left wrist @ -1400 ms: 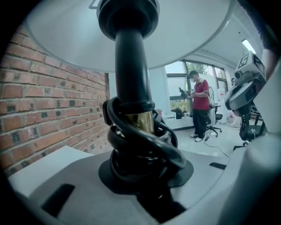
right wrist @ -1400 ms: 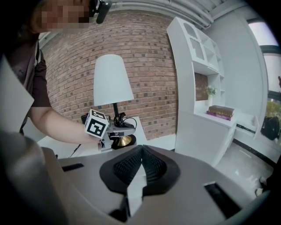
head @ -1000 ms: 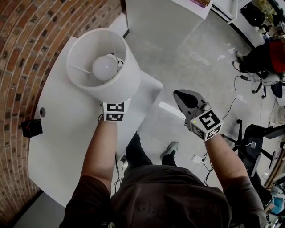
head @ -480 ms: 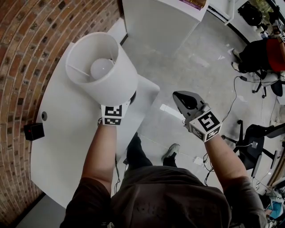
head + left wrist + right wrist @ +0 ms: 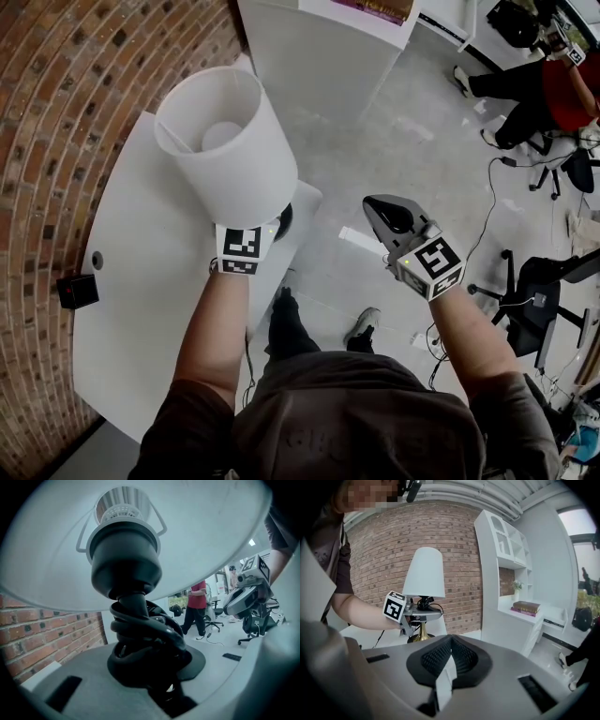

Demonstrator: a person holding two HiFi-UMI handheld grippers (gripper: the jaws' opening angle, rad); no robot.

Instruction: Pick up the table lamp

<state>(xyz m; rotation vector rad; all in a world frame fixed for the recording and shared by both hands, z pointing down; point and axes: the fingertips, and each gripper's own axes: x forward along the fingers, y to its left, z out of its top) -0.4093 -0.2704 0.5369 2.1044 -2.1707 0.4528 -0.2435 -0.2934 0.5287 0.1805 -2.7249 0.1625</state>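
Observation:
The table lamp has a white drum shade (image 5: 230, 141), a black socket (image 5: 125, 559) with a black cord coiled below it, and a gold stem (image 5: 421, 631) on a dark base (image 5: 282, 221). My left gripper (image 5: 157, 670) is shut on the neck just under the shade; in the head view only its marker cube (image 5: 240, 251) shows below the shade. The lamp tilts toward the brick wall. My right gripper (image 5: 377, 202) hangs over the floor to the right, shut and holding nothing, also seen as the right gripper (image 5: 449, 654) with its pads together.
The white table (image 5: 141, 281) runs along a brick wall (image 5: 66, 84), with a small black box (image 5: 77, 291) at its left edge. A white cabinet (image 5: 319, 47) stands behind. A seated person in red (image 5: 553, 84) and an office chair (image 5: 534, 291) are at the right.
The lamp has risen with my left gripper and tipped; its shade now hides most of the bulb. My right gripper has stayed almost where it was.

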